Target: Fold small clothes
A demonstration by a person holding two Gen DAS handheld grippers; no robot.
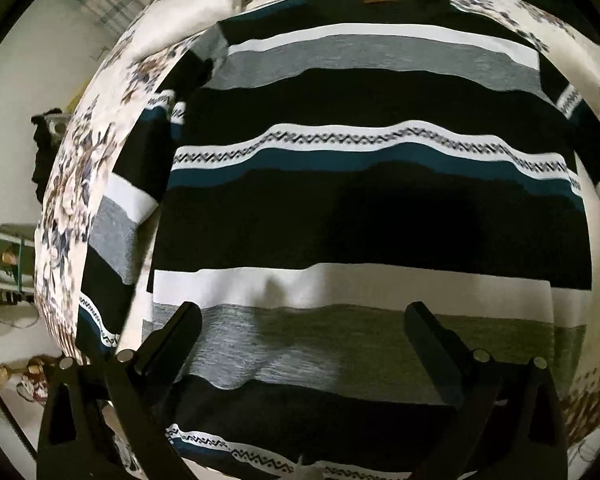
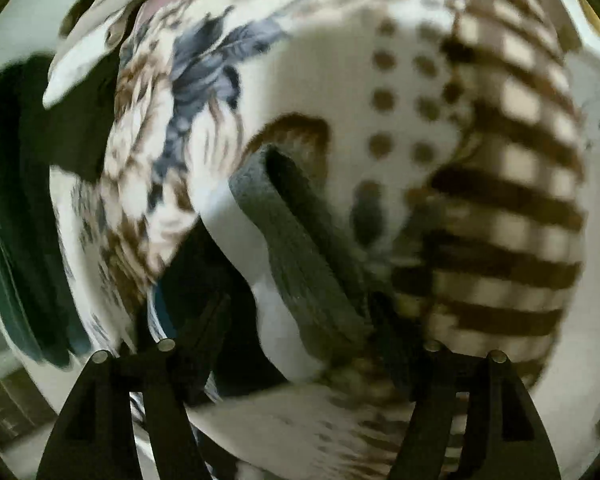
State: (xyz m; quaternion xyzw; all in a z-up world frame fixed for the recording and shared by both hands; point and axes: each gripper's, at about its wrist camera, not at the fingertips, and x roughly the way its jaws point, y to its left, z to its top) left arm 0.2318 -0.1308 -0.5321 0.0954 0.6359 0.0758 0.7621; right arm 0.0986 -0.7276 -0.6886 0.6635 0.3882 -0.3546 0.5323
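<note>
A striped sweater [image 1: 360,208] in black, white, grey and teal lies flat on a floral bedspread [image 1: 80,152], collar at the far end and left sleeve [image 1: 120,216] folded alongside. My left gripper [image 1: 304,316] is open, its jaws wide apart just above the grey stripe near the hem. In the right wrist view, which is blurred, my right gripper [image 2: 300,308] is open close over the sweater's sleeve end [image 2: 300,240], whose grey and white cuff lies between the fingers [image 2: 204,328].
The bedspread [image 2: 500,160] fills the right wrist view, with brown stripes and dots on the right. A dark green object [image 2: 16,200] lies at the left. The bed edge and floor clutter [image 1: 8,264] show at the left.
</note>
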